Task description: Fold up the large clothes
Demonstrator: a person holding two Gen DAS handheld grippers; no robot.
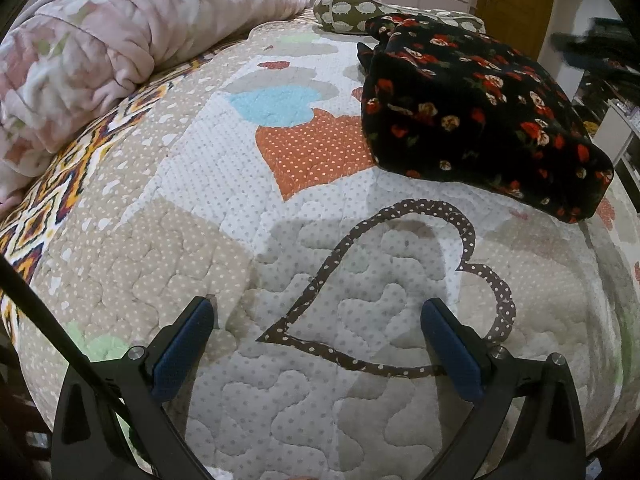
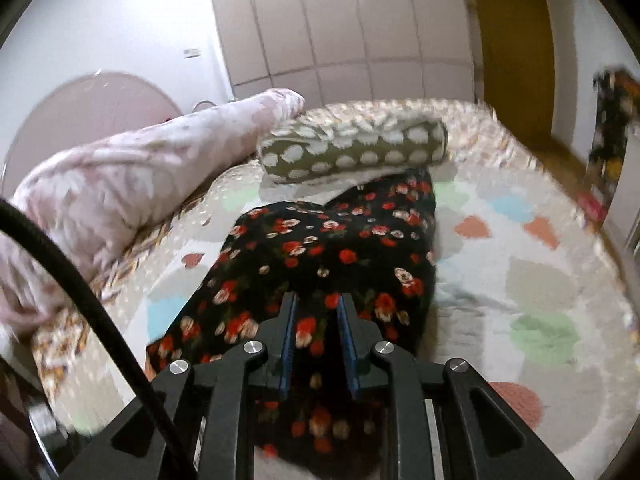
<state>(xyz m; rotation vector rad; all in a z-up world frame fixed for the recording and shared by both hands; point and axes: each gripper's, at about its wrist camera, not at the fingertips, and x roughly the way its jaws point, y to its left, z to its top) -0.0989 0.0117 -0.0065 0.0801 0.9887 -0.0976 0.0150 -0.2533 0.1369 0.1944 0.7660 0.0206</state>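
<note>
A black garment with red and cream flowers [image 1: 476,120] lies folded into a thick bundle on the quilted bed, at the upper right of the left wrist view. My left gripper [image 1: 320,316] is wide open and empty, low over the quilt's brown heart outline [image 1: 384,280], well short of the garment. In the right wrist view the same garment [image 2: 320,248] fills the middle. My right gripper [image 2: 318,300] hangs right above its near part, jaws narrowed to a small gap. I cannot tell whether cloth is pinched between them.
A rolled pink floral comforter [image 1: 100,48] lies along the bed's left side. An olive bolster with white spots [image 2: 352,148] lies across the far end, touching the garment. White wardrobe doors [image 2: 352,32] and a wooden door [image 2: 516,40] stand behind. The bed edge falls off at right.
</note>
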